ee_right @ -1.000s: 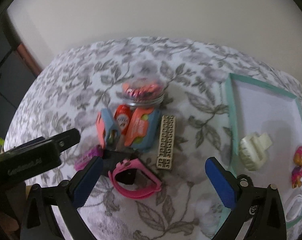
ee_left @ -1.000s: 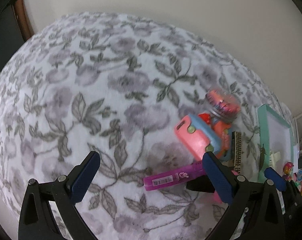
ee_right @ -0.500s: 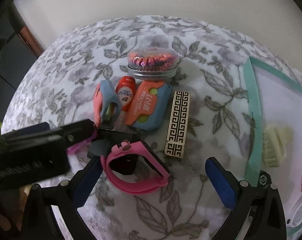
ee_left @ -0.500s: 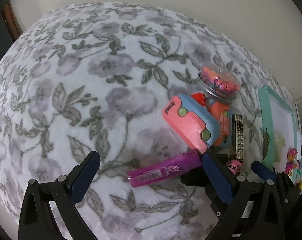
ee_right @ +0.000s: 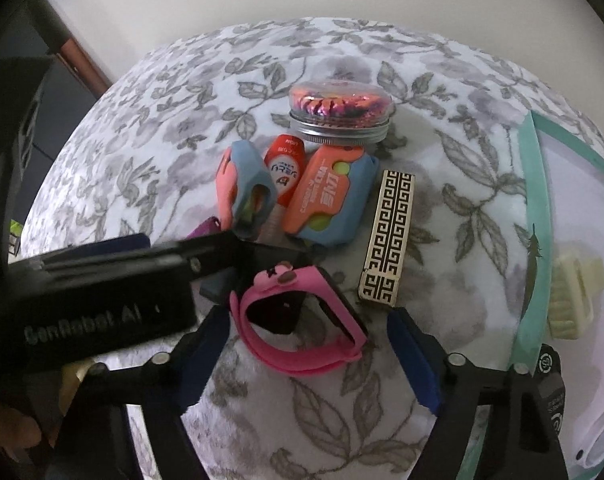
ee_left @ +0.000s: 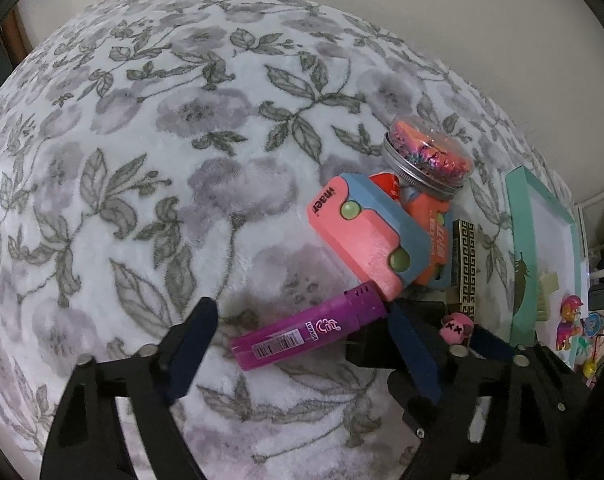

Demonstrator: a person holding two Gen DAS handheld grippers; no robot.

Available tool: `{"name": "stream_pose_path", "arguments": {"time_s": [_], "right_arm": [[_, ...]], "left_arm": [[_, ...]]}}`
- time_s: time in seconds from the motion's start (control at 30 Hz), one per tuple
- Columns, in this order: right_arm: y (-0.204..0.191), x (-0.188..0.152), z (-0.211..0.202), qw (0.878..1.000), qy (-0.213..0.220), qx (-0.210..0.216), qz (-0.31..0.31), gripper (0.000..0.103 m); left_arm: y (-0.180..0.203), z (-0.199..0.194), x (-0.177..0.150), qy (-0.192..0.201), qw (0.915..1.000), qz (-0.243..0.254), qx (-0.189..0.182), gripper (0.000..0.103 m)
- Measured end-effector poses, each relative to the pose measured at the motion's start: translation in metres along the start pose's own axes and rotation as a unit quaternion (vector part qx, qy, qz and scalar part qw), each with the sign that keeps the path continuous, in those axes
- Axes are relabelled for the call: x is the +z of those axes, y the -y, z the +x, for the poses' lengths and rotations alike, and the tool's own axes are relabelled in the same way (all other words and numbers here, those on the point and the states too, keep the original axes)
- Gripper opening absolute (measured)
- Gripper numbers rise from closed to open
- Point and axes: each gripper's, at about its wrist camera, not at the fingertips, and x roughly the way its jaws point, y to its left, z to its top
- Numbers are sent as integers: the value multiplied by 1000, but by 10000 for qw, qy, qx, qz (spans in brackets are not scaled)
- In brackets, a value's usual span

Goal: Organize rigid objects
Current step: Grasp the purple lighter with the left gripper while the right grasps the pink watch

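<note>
A purple tube (ee_left: 310, 332) lies on the floral blanket between the fingers of my left gripper (ee_left: 302, 316). Its jaws are closing and the pads stand just clear of the tube's ends. In the right wrist view a pink wristwatch (ee_right: 302, 320) lies between the fingers of my right gripper (ee_right: 308, 320). Those jaws are closing too, with a small gap still showing at the watch's right side. The left gripper's black body (ee_right: 102, 288) reaches in from the left and hides most of the tube there.
Behind the tube and watch sit two pink-and-blue cases (ee_right: 330, 200), a red tube (ee_right: 286, 168), a foil-filled jar (ee_right: 340, 108) and a black-and-gold patterned box (ee_right: 390, 236). A teal tray (ee_right: 534, 216) at the right holds a cream hair claw (ee_right: 574, 296) and a small figurine (ee_left: 568, 320).
Both grippers have sunk closer to the blanket and tipped downward. Their jaws have narrowed, the left around the purple tube, the right around the pink watch.
</note>
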Motion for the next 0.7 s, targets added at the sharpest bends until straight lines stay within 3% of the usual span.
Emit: {"name": "stream_pose_path", "arguments": {"time_s": [0.1,0.23,0.33,0.5,0.7], "right_arm": [[2,-1,1,10000,-60,11,17,64],[5,-2,0,9999,-86,95,79,63],[3,-3,0,9999,-124,79,49,63],[10,-5,-5,9998,-154,-76,125,63],[15,-7,-6,9997,-168,-7,197,63]], "left_arm": [[0,-2,1,36,10000,12,3,77],[-4,-4,2,76,9999,-92,-91,67],[-16,-6,3,64,9996,-178,188,57],[-23,-3,3,-8,9994,-134,318,57],[-7,-6,2,-104,9962,553,668,57]]}}
